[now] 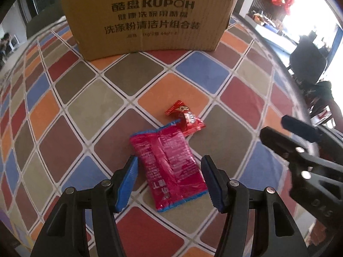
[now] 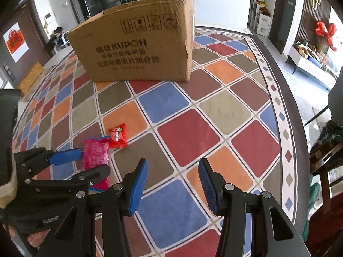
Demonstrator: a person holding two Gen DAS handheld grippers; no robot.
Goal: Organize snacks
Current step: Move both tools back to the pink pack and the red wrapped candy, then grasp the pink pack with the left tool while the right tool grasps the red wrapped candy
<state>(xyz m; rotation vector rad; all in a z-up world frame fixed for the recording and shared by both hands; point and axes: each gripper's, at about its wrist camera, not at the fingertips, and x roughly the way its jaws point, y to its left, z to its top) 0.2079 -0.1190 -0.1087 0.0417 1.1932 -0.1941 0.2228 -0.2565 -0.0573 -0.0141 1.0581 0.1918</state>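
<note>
My left gripper (image 1: 169,180) has its jaws apart, one blue ribbed pad on each side of the pink packet (image 1: 169,165). I see a gap between each pad and the packet's edges, so nothing is clamped; the packet lies flat on the rug (image 1: 120,81) between the fingers. From the right wrist view the left gripper (image 2: 85,162) comes in from the left edge, one finger on each side of that packet (image 2: 95,152).

My right gripper (image 2: 172,182) is also apart, about halfway, with only bare rug between the pads. It holds and touches nothing. In the left view the right gripper (image 1: 287,132) shows at the right edge, off to the side of the packets.

The pink packet is a glossy, crinkled plastic pillow pouch with blue sealed ends and pale print. A smaller red packet (image 1: 185,118) of shiny foil lies at its far corner, touching or slightly overlapping it; I cannot tell which. The rug is a short-pile weave of rounded diamonds in red, blue, orange and grey-brown with pale lines between. Behind the packets stands a brown corrugated cardboard box (image 1: 148,17), open at the top, printed in black, well apart from them.
</note>
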